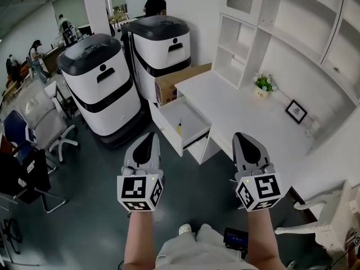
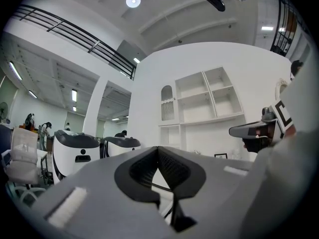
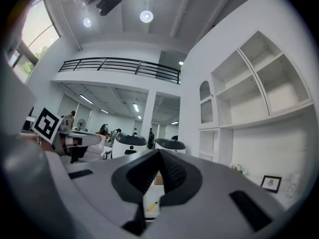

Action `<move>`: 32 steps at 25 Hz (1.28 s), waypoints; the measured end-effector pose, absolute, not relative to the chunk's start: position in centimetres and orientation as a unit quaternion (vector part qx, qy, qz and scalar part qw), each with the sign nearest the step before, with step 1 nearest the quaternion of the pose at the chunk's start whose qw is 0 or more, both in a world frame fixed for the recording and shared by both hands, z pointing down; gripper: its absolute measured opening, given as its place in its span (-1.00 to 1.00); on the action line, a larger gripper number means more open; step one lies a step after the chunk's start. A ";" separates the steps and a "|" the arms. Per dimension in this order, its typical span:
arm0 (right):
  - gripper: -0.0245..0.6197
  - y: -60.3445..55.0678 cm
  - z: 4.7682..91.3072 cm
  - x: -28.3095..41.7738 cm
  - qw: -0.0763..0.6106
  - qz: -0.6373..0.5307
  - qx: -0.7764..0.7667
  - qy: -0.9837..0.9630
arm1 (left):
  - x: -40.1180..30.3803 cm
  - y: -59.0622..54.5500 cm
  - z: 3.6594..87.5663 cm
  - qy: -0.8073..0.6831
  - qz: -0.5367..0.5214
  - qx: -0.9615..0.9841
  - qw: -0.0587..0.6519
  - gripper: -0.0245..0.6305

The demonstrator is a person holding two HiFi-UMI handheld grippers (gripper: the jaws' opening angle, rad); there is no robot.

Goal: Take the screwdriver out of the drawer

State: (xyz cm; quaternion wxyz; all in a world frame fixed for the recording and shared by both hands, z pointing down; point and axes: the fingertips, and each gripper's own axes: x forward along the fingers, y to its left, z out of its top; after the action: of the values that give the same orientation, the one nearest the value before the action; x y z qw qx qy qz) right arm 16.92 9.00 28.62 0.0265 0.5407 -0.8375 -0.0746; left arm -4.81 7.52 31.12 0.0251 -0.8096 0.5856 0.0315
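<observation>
A white drawer stands pulled out from under the white desk. In it lies a small yellow-handled screwdriver. The right gripper view shows the screwdriver as a yellow sliver through the gap below the jaws. My left gripper and right gripper are held side by side, level, short of the drawer's front. The left one is in front of the drawer, the right one further right, before the desk's edge. In the gripper views the left gripper and the right gripper have their pads meeting, with nothing between them.
Two tall white-and-black machines stand left of the desk, with a cardboard box beside them. A potted plant and a picture frame sit on the desk under white shelves. Chairs stand at the left, a white chair at the lower right.
</observation>
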 end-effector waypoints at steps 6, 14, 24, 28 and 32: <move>-0.90 6.2 29.9 17.4 0.026 -0.061 0.545 -0.836 | -4.9 4.8 32.1 0.585 0.028 -0.810 0.020 -0.90; -0.90 0.6 30.3 16.2 0.014 -0.066 0.530 -0.845 | -6.1 0.1 32.6 0.596 0.027 -0.802 0.026 -0.90; -0.90 -11.1 31.4 15.0 0.020 -0.051 0.512 -0.857 | -6.9 -10.8 33.0 0.607 0.014 -0.794 0.022 -0.90; -0.90 -16.5 30.8 14.7 0.018 -0.050 0.504 -0.862 | -7.2 -15.8 32.4 0.614 0.010 -0.789 0.025 -0.90; -0.90 -21.5 30.8 14.7 0.024 -0.048 0.498 -0.865 | -7.2 -20.3 32.4 0.619 0.006 -0.785 0.021 -0.90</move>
State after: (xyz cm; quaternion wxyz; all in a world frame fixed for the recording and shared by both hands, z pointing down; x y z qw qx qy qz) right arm 14.69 -21.55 30.77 0.0236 0.4981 -0.8654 -0.0485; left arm -7.16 -20.33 32.35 0.0215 -0.7853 0.6188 0.0062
